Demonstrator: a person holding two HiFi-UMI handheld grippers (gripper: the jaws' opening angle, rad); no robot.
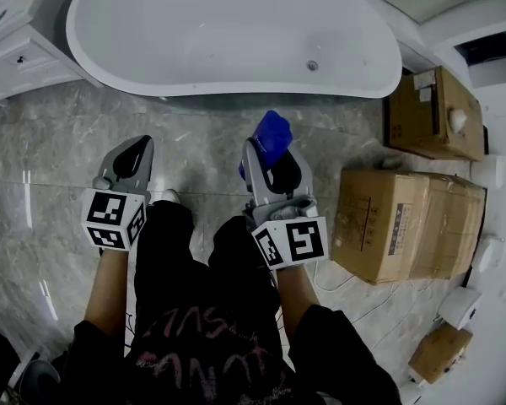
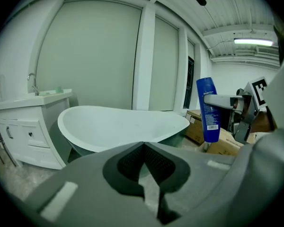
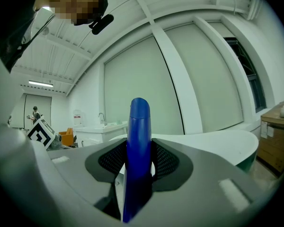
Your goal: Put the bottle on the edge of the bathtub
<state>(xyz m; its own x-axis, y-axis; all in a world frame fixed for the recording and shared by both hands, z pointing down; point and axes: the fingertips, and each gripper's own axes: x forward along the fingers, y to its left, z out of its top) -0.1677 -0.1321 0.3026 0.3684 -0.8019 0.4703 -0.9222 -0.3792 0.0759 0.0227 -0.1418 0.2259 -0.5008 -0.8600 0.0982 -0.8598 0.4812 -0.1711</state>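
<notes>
A tall blue bottle stands upright between the pads of my right gripper, which is shut on it. From above, the blue bottle sticks out past the right gripper, short of the white bathtub rim. The left gripper view shows the blue bottle from the side, with a label low on it, beside the bathtub. My left gripper is shut with nothing in it; in the head view the left gripper hovers over the floor.
Cardboard boxes lie on the floor at the right, another box beside the tub's end. A white vanity cabinet with a sink stands left of the tub. The person's dark-clothed legs are between the grippers.
</notes>
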